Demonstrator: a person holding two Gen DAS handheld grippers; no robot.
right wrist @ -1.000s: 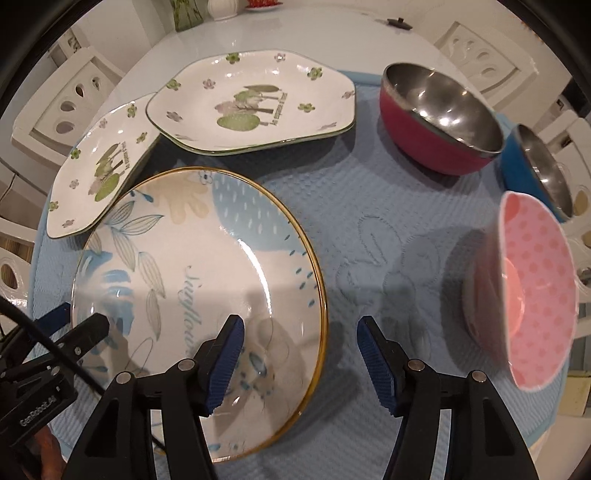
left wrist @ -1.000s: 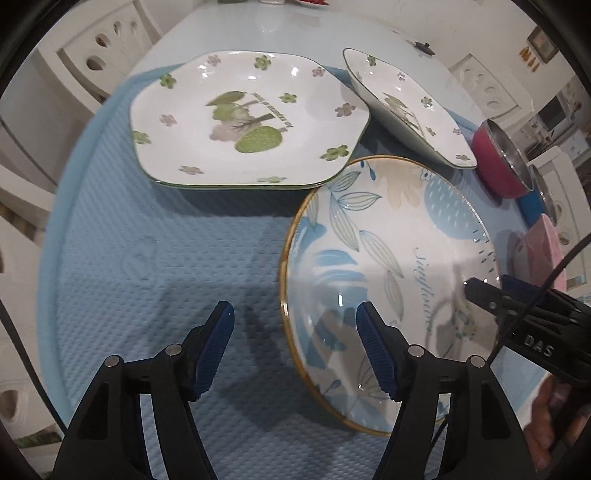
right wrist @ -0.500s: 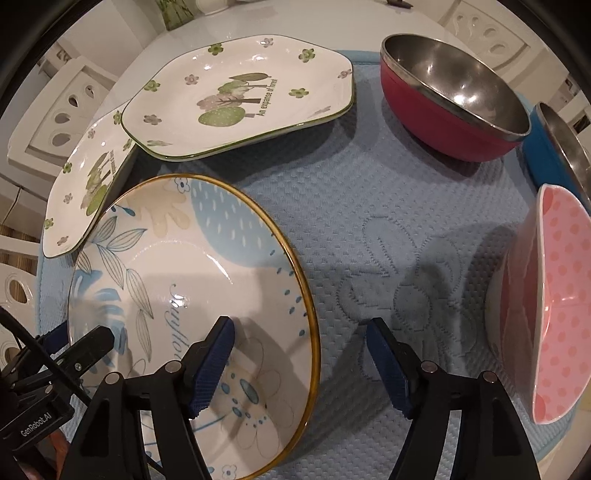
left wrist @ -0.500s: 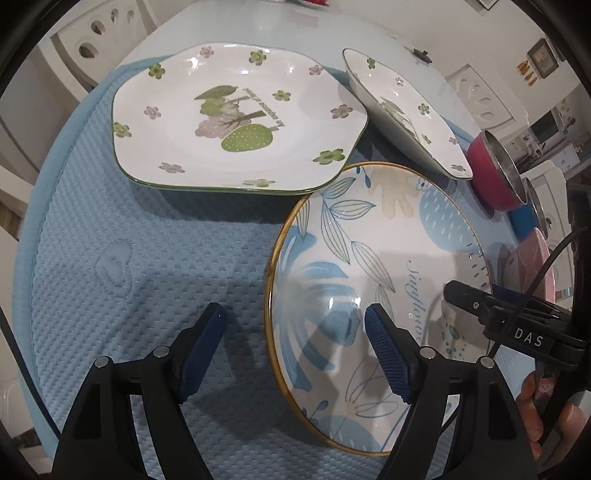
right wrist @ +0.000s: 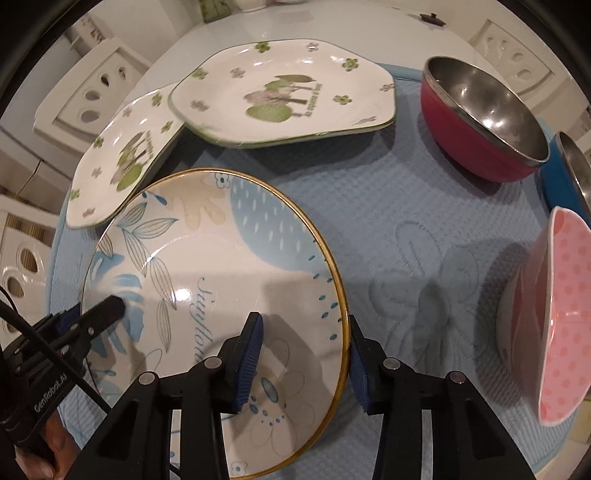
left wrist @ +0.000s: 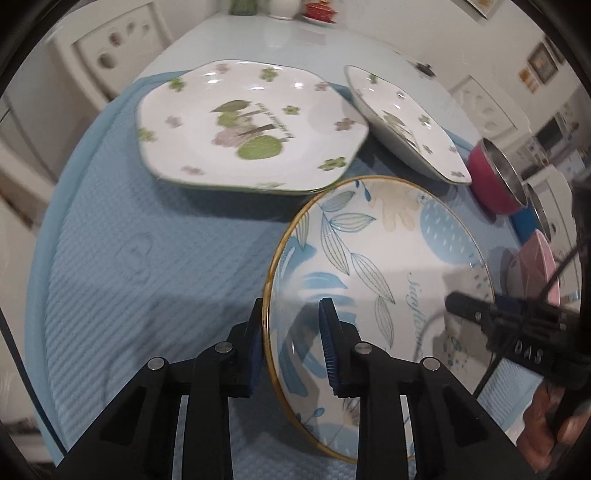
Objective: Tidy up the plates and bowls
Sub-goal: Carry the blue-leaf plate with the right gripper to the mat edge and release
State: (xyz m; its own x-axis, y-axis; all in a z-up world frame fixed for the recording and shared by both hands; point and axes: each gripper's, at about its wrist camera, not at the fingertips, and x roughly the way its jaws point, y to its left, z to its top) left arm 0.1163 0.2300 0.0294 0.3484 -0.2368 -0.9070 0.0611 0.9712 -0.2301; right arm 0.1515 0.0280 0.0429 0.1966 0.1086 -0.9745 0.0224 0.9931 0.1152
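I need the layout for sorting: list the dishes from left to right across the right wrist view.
Smaller green-flowered plate → blue leaf plate → larger green-flowered plate → red bowl → pink dotted bowl. The blue bowl at the right edge overlaps those two, so I leave it out.

My left gripper (left wrist: 293,345) closing on blue plate (left wrist: 388,266) rim. Green plate (left wrist: 251,125) behind, on mat (left wrist: 122,266).

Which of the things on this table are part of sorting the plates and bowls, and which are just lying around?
Part of the job:
- round blue leaf plate, rim between both grippers' closing jaws
- two white flowered plates
- red steel bowl
- blue steel bowl
- pink dotted bowl

Just lying about:
- blue mat
- small dark object on the far tabletop
- red and white items at the far edge
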